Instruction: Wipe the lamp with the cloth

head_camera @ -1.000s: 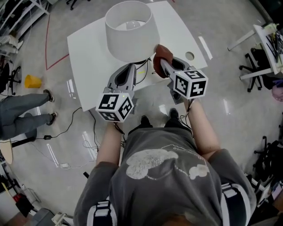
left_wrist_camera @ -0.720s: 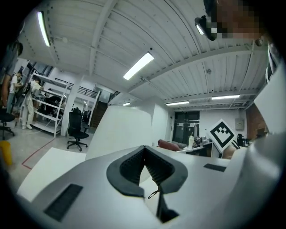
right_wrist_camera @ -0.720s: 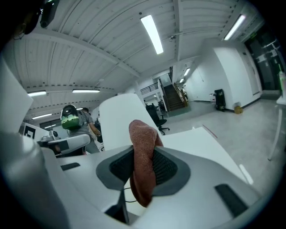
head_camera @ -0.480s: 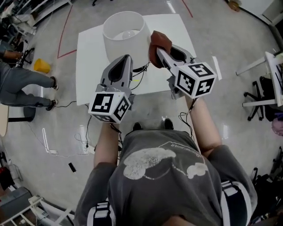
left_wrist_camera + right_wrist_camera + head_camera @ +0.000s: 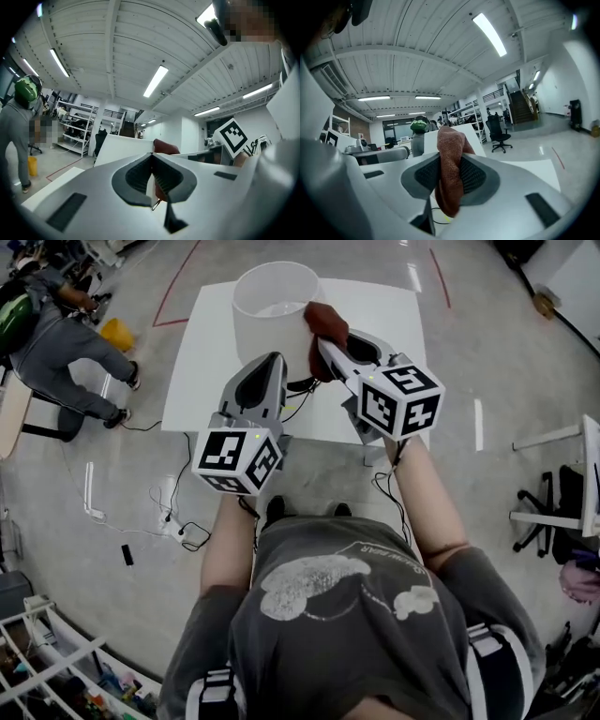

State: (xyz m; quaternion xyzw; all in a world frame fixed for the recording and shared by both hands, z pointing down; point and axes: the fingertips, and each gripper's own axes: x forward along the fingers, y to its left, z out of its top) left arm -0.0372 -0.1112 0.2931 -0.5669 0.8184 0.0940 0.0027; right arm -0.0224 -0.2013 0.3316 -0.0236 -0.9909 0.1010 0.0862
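risk is sitting mostly with the lamp (image 5: 246,329). the right gripper (image 5: 322,341) is clamping a rust-brown cloth (image 5: 325,321) between its 2 jaws, with folds bulging above the tips and hanging below them. that bunch is touching, or sitting just beside, the white shade (image 5: 272,298) directly ahead of the jaws; which of the 2 is hard to tell.

a sideways wipe from here would probably be pushing on 1 side of a light, tall shade, so the lamp could be tipping or skating across the white table (image 5: 202,362). the left gripper (image 5: 273,360) is hovering with its jaws together on nothing and the shade just ahead of its tips, so it is not bracing anything.

a dark cable (image 5: 302,390) is lying below and between the 2 grippers. a low stroke could be snagging it and tugging the base. the cloth is being pinched only at its middle, so hard rubbing may be dragging it out of the jaws.
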